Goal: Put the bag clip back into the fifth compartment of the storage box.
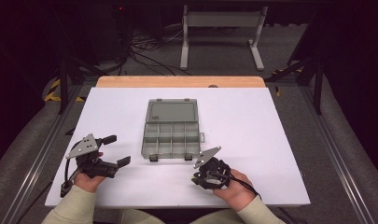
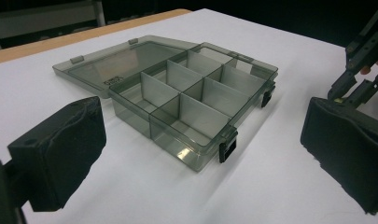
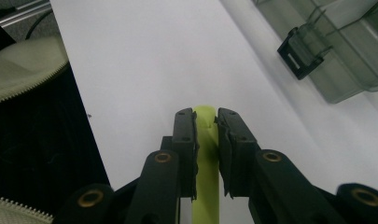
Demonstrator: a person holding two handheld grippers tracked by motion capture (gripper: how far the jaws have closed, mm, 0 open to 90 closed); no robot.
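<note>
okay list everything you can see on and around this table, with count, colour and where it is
compartment box: one, clear smoky grey, middle of the table, lid folded open flat behind it, compartments look empty
latches: two, black, on the box's near edge
yellow-green strip: one, between the right gripper's jaws, what it is cannot be told
table: one, white top with a wooden far edge
metal stand: one, grey, on the floor beyond the table
cables: several, black, on the floor behind
left gripper: black, near left, jaws wide open, holding nothing
right gripper: black, near right, closed on the strip
sleeves: two, cream, bottom edge
</note>
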